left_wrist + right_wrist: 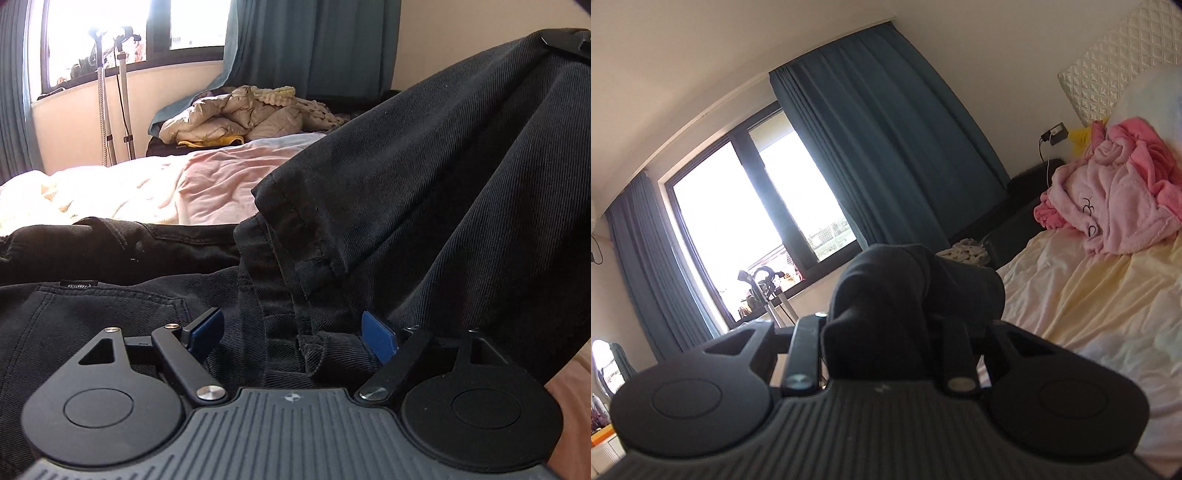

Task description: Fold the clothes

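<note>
Dark denim trousers (424, 192) lie on the bed. In the left wrist view my left gripper (293, 332) is open, its blue pads (376, 334) wide apart on either side of a fold of the trouser fabric, low over the waist and back pocket. One leg rises to the upper right, where my right gripper (565, 40) holds it up. In the right wrist view my right gripper (882, 332) is shut on a bunched piece of the dark trousers (908, 291), lifted above the bed.
The bed has a cream and pink sheet (155, 195) (1089, 314). A beige quilted jacket (236, 114) lies at the far end. A pink fleece pile (1115, 199) sits near the headboard (1115, 62). Teal curtains (886, 147) and a window (738, 214) are behind.
</note>
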`<state>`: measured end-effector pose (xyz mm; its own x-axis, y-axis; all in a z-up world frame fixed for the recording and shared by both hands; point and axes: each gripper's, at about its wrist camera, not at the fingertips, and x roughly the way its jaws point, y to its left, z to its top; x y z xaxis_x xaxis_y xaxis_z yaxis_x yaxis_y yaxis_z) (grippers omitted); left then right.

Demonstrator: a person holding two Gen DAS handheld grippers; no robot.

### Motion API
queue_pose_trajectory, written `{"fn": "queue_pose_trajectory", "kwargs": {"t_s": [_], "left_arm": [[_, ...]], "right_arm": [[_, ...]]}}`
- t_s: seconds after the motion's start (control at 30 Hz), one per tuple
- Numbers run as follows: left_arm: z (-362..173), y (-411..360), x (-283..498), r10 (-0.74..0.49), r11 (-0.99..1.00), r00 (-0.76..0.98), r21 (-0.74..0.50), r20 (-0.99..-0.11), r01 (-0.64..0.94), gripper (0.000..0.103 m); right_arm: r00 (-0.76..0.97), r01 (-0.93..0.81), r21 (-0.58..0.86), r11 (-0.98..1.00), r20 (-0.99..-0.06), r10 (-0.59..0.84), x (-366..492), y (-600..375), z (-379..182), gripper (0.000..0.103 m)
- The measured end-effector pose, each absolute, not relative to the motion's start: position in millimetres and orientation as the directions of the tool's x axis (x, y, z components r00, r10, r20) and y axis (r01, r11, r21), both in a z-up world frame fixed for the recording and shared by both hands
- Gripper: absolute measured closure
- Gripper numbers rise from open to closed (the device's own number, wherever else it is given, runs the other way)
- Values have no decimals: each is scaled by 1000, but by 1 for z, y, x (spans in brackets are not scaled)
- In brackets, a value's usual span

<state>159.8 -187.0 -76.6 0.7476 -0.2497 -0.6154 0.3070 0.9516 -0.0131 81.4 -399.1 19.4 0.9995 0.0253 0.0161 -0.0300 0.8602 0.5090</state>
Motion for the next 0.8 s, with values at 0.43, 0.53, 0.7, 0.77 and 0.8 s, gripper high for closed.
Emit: {"fn": "queue_pose_trajectory", "kwargs": {"t_s": [0.43, 0.53, 0.7, 0.77, 0.8], "left_arm": [[-14, -36, 112, -70, 966, 847, 174, -527, 189, 18], [-3, -5, 101, -41, 976, 867, 164, -496, 140, 17], [12, 39, 101, -12, 993, 868, 94, -496, 67, 17], [17, 55, 104, 12, 994, 874, 98, -487, 41, 17], [20, 66, 103, 36, 995, 880, 102, -473, 14, 17]], "right_arm": [[998, -68, 241, 968, 8, 68, 94, -312, 60, 74], [999, -49, 171, 984, -15, 52, 106, -277, 72, 73], [1000, 8, -76, 997, -1, -9, 130, -197, 67, 71], [1000, -4, -140, 990, -19, 2, 144, -166, 57, 71], [999, -18, -157, 987, -33, 13, 150, -151, 49, 71]]}}
